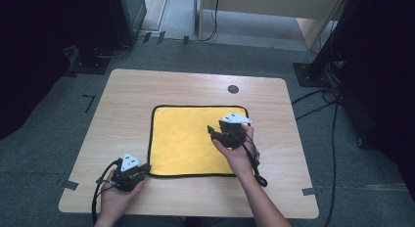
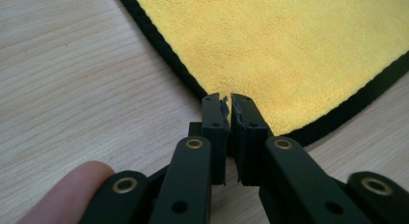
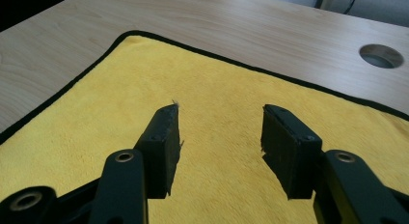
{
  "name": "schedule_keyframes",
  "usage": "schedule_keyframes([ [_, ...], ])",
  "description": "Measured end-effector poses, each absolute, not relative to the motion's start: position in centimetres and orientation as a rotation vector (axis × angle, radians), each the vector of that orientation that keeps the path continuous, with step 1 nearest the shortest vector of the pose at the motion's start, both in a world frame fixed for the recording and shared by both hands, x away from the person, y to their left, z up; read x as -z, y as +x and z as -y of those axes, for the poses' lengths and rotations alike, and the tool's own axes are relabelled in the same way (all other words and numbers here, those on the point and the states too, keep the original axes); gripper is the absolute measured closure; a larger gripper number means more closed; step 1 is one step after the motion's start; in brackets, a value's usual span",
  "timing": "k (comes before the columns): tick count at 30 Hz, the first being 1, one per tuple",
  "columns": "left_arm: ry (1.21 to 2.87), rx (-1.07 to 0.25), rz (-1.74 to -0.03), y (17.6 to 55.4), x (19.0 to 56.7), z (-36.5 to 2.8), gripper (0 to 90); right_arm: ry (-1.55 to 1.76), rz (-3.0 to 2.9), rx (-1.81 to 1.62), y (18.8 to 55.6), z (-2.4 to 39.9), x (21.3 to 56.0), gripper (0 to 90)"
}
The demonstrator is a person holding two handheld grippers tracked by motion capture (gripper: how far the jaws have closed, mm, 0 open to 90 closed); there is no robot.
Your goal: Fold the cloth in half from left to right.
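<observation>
A yellow cloth (image 1: 186, 139) with a black border lies flat on the wooden table (image 1: 127, 100). My left gripper (image 1: 147, 167) sits at the cloth's near left corner. In the left gripper view its jaws are pressed together (image 2: 226, 101) right where the two black edges of the cloth (image 2: 289, 50) meet, and the corner itself is hidden under them. My right gripper (image 1: 211, 130) hovers over the right half of the cloth and points left. Its jaws (image 3: 219, 113) stand apart with nothing between them, and the cloth (image 3: 120, 113) lies below them.
A round cable hole (image 1: 233, 89) sits in the table beyond the cloth, also seen in the right gripper view (image 3: 381, 56). Bare wood borders the cloth on all sides. Cables trail from both grippers toward the near edge. Dark stands and cables ring the table on the floor.
</observation>
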State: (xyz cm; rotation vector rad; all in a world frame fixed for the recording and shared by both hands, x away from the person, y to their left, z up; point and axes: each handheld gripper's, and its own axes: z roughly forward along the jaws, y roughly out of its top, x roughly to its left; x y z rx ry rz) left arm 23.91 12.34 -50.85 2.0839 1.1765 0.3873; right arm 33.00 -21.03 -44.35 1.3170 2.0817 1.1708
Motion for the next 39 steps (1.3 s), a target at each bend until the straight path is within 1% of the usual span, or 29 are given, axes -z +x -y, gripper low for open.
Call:
schedule_keyframes([
  [1, 2.084, -0.387, -1.177, 23.9, 50.8, -12.3, 85.9, 1.317, -2.082, -1.171, 33.0, 21.0, 44.3, 48.7],
  [2, 2.082, -0.394, -1.173, 23.9, 50.8, -12.2, 85.9, 1.297, -2.097, -1.167, 33.6, 19.9, 44.5, 49.3],
  [5, 2.087, -0.389, -1.17, 23.9, 50.8, -12.1, 85.5, 1.285, -2.117, -1.165, 34.2, 18.9, 44.7, 49.6],
  [6, 2.088, -0.381, -1.168, 24.0, 50.9, -12.2, 84.0, 1.274, -2.136, -1.166, 34.8, 17.9, 45.0, 49.6],
  [8, 2.087, -0.371, -1.17, 24.1, 50.9, -12.2, 83.1, 1.271, -2.142, -1.167, 35.1, 17.5, 45.1, 49.7],
  [9, 2.086, -0.368, -1.172, 24.1, 51.0, -12.3, 81.3, 1.266, -2.147, -1.167, 35.4, 16.9, 45.3, 50.0],
  [10, 2.083, -0.367, -1.176, 24.1, 51.0, -12.3, 75.9, 1.257, -2.152, -1.169, 35.9, 16.0, 45.5, 50.2],
  [11, 2.078, -0.37, -1.181, 24.1, 51.0, -12.3, 71.1, 1.252, -2.152, -1.171, 36.1, 15.6, 45.5, 50.3],
  [12, 2.077, -0.38, -1.181, 24.0, 51.0, -12.3, 64.2, 1.241, -2.156, -1.173, 36.3, 15.2, 45.5, 50.3],
  [13, 2.077, -0.38, -1.181, 24.0, 51.0, -12.3, 60.0, 1.241, -2.156, -1.173, 36.3, 15.2, 45.5, 50.3],
  [16, 2.077, -0.439, -1.177, 23.5, 51.3, -11.9, 54.0, 1.219, -2.176, -1.18, 37.4, 13.3, 45.7, 51.5],
  [20, 2.084, -0.462, -1.173, 23.5, 51.3, -11.7, 51.7, 1.219, -2.197, -1.185, 38.4, 12.0, 46.1, 52.0],
  [22, 2.079, -0.458, -1.171, 23.5, 51.3, -11.8, 51.6, 1.215, -2.209, -1.174, 39.5, 10.6, 46.6, 52.0],
  [25, 2.078, -0.457, -1.168, 23.5, 51.4, -11.8, 51.7, 1.215, -2.224, -1.157, 40.1, 9.9, 46.9, 52.0],
  [28, 2.08, -0.457, -1.165, 23.5, 51.4, -11.8, 51.7, 1.196, -2.257, -1.102, 41.7, 8.4, 47.5, 52.2],
  [29, 2.08, -0.457, -1.165, 23.5, 51.4, -11.8, 51.6, 1.196, -2.257, -1.102, 41.7, 8.4, 47.5, 52.2],
  [34, 2.081, -0.464, -1.171, 23.5, 51.4, -11.9, 49.8, 1.214, -2.264, -1.087, 43.9, 6.7, 48.0, 52.8],
  [39, 2.081, -0.465, -1.171, 23.4, 51.4, -11.9, 49.1, 1.215, -2.275, -1.07, 45.1, 5.4, 48.6, 52.7],
])
